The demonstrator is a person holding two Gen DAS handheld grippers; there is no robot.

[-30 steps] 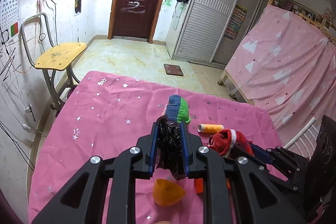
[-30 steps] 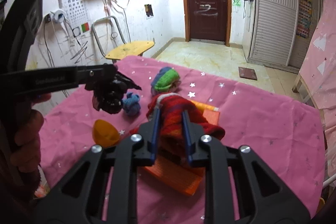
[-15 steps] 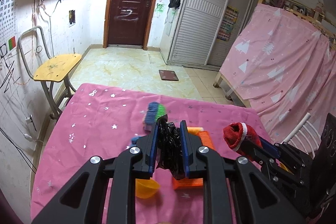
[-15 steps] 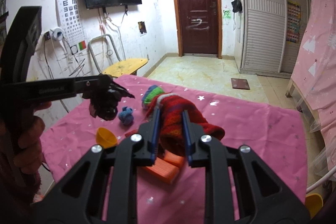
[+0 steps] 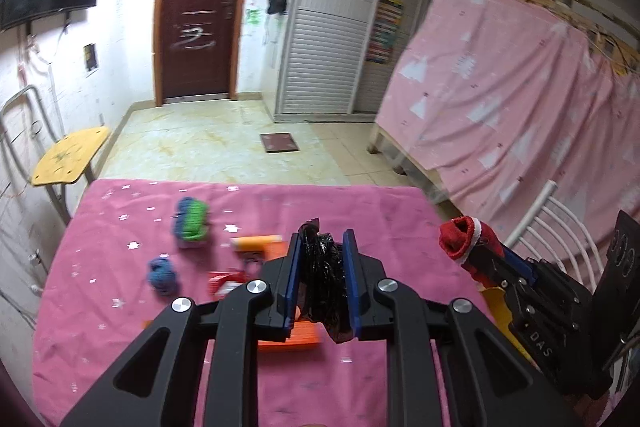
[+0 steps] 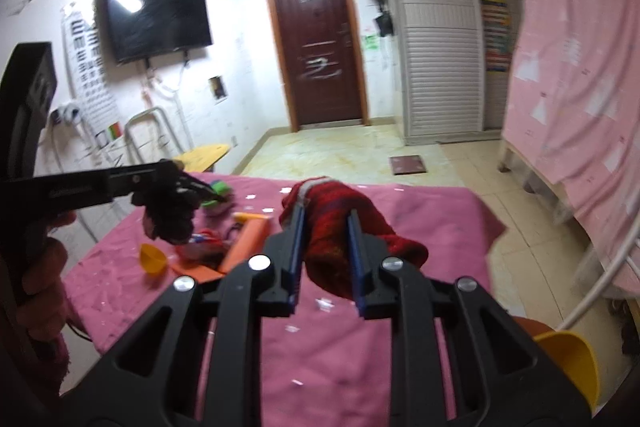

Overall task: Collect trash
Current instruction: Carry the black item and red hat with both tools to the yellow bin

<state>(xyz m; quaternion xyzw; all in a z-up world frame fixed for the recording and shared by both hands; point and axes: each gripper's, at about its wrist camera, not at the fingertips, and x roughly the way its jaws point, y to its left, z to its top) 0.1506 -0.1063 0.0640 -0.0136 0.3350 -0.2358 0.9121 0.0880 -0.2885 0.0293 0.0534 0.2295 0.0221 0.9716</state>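
**mika_r:** Since both grippers are already loaded, the step in hand looks like the carry to the bin. Nearest the lens, the left gripper (image 5: 322, 277) is pinched on a crumpled black plastic bag (image 5: 324, 283), which hangs a bit below the fingers. The right gripper (image 6: 326, 255) is clamped on a red sock (image 6: 340, 227) with a white cuff, toe end flopping out to the right. Both are held up above the pink tablecloth (image 5: 120, 327).

**dov77:** So where should it go? Something yellow (image 6: 572, 359) sits low at the right, beside the table, but it's cut off, so whether it's a bin is hard to say.

**mika_r:** Probably that. The person should keep the squeeze steady, since the bag is slippery and only partly between the pads, and get right over the opening before letting go.

**dov77:** Further out there's more on the cloth: an orange flat piece (image 5: 296, 337), a blue yarn ball (image 5: 162, 275), a green and blue bundle (image 5: 191, 219), an orange spool (image 5: 258, 242).

**mika_r:** Those come next, likely. Beyond the table it's just floor and the brown door (image 5: 198, 11).
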